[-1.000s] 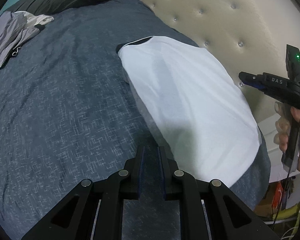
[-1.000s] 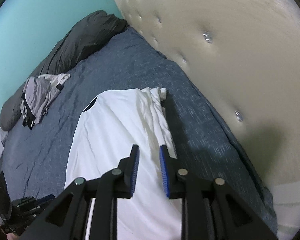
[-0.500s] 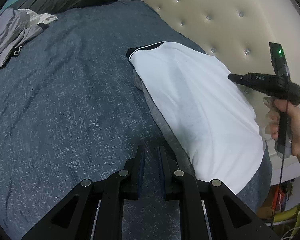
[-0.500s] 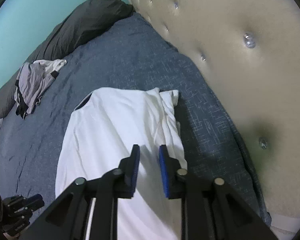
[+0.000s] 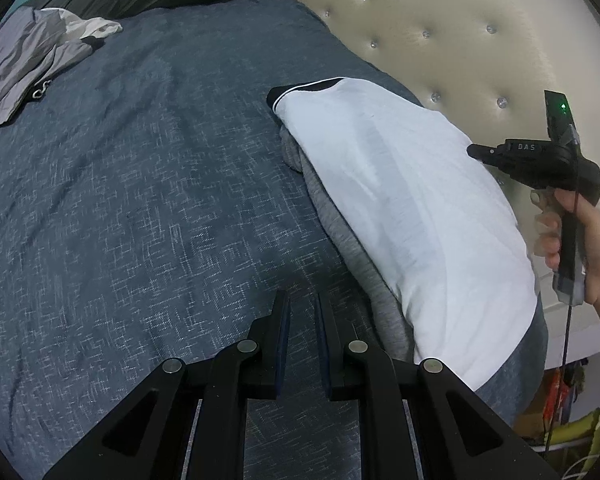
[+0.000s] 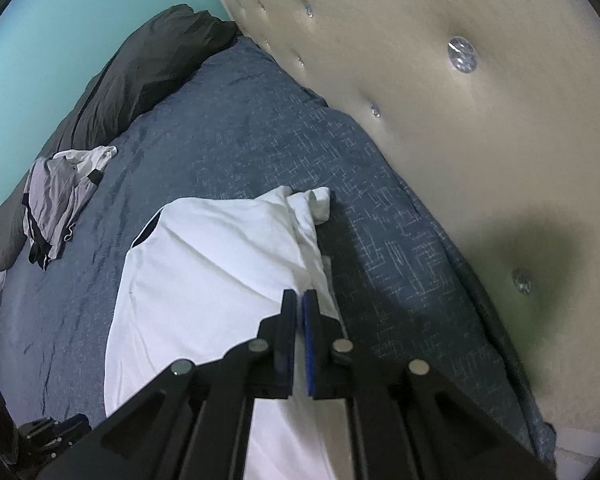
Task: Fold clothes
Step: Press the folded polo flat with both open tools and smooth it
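White folded T-shirt with black collar trim (image 5: 404,200) on speckled blue bedspread (image 5: 140,200), left gripper (image 5: 303,308) narrowly parted, empty, right gripper (image 6: 299,300), "DAS" lettering on its body, jaws just closed, nearly touching above the shirt's edge.

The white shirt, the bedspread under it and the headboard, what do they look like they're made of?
White shirt: soft matte knit, probably cotton; it creases and bunches at its edge. Bedspread: blue-grey woven cloth with pale crosshatch flecks and a slight sheen. Headboard: cream padded upholstery, likely faux leather, smooth, dimpled around shiny crystal-like buttons.
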`<state>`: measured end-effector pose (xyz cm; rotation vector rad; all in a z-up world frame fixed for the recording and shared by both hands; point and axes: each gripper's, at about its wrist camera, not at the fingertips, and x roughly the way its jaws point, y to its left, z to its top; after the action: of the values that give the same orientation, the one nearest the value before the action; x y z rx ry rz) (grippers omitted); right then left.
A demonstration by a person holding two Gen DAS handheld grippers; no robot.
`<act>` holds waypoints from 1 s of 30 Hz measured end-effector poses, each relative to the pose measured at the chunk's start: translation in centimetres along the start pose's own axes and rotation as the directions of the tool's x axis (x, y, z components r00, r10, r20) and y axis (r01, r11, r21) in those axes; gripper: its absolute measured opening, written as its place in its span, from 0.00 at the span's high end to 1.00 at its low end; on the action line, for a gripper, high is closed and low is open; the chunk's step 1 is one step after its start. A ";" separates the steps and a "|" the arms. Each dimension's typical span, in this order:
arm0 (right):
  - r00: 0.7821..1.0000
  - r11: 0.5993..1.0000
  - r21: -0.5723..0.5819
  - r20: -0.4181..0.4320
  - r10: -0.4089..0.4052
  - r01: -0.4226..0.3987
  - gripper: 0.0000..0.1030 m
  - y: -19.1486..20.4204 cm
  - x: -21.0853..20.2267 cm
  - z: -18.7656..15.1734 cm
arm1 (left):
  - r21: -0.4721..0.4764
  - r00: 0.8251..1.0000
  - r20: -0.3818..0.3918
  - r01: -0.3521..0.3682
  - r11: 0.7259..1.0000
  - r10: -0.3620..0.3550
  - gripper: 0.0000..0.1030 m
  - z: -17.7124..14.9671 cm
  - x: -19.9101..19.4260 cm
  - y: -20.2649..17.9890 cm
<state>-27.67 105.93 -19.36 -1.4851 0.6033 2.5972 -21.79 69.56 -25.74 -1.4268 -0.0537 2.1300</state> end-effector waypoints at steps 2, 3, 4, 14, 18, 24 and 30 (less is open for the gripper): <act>1.000 1.000 0.000 0.014 0.006 -0.006 0.96 0.0 -0.5 0.0 | 0.002 1.000 0.001 0.001 1.000 -0.001 0.87 0.0 -0.1 0.0; 0.999 1.000 0.003 0.027 0.025 -0.026 0.95 -0.1 -0.9 0.0 | 0.004 1.000 0.003 0.002 1.000 -0.002 0.87 0.0 -0.2 -0.1; 0.999 0.999 0.006 0.036 0.031 -0.031 0.93 -0.1 -1.2 -0.1 | 0.005 1.000 0.003 0.003 1.000 -0.003 0.87 0.0 -0.2 -0.1; 0.994 0.994 -0.009 0.015 0.107 -0.106 0.85 -1.0 -2.9 -2.7 | 0.001 1.000 0.015 0.006 1.000 -0.006 0.87 -0.2 -1.0 0.1; 0.997 0.997 -0.029 -0.007 0.077 -0.078 0.85 -1.1 -2.5 -3.8 | 0.002 1.000 0.016 0.006 1.000 -0.006 0.87 -0.4 -1.3 0.1; 0.999 0.999 -0.004 0.022 0.042 -0.042 0.95 -1.6 -2.4 -4.2 | 0.001 1.000 0.020 -0.004 1.000 0.004 0.87 -0.7 -1.7 0.5; 0.999 0.999 0.045 0.036 0.002 -0.003 0.95 -2.3 -2.5 -4.3 | 0.000 0.999 0.032 -0.018 1.000 0.018 0.87 -0.6 -2.5 1.1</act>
<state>-22.25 106.68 -19.82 -1.4222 0.6553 2.5887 -21.08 67.26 -24.31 -1.3979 -0.0536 2.1674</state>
